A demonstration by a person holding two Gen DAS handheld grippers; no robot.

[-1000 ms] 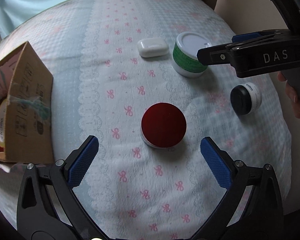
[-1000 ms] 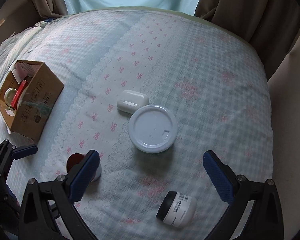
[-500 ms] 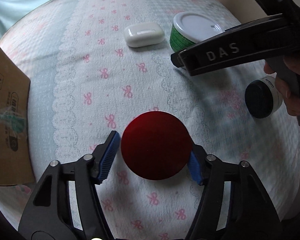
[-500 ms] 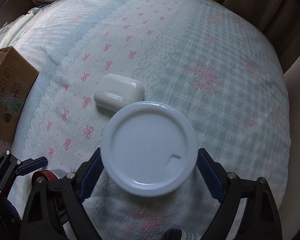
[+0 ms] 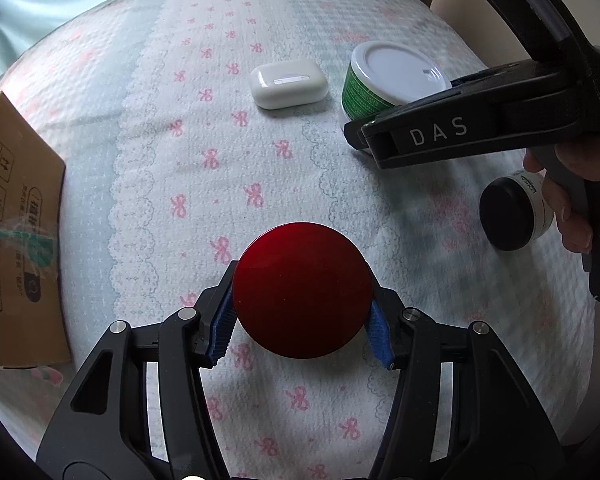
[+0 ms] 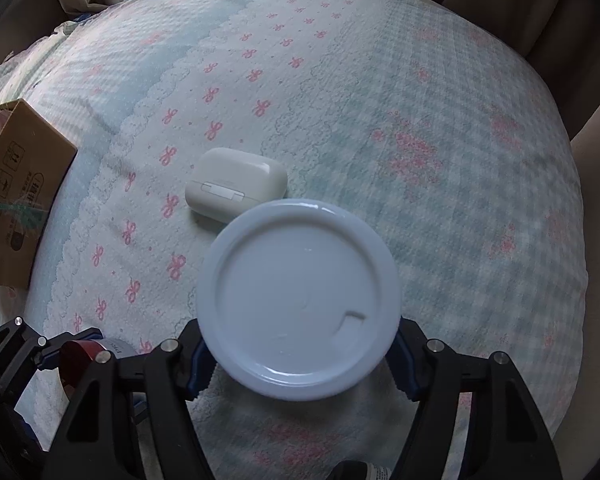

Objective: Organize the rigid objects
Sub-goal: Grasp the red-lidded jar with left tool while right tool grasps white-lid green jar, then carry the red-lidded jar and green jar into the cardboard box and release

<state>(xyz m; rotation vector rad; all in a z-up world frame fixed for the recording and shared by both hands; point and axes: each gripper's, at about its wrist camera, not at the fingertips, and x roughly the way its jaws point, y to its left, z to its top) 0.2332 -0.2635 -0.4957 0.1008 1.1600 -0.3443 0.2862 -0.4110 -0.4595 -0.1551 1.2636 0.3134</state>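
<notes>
My left gripper (image 5: 302,316) is shut on a red-lidded jar (image 5: 302,290) on the bow-patterned bedspread; its blue pads (image 5: 222,326) press both sides. My right gripper (image 6: 300,360) is shut on a green tub with a white lid (image 6: 298,304), which also shows in the left wrist view (image 5: 384,80) behind the right gripper's black arm. A white earbud case (image 5: 288,84) lies beside the tub, also in the right wrist view (image 6: 236,190). A small white jar with a black lid (image 5: 514,216) lies on its side at the right.
A cardboard box (image 5: 16,236) stands at the left edge of the bed, also in the right wrist view (image 6: 16,200). Curtains hang behind the bed. The bed's right edge drops off near the black-lidded jar.
Both grippers moved forward and closed: the left onto the red-lidded jar, the right onto the white-lidded green tub. Both were open and apart from them a second ago.
</notes>
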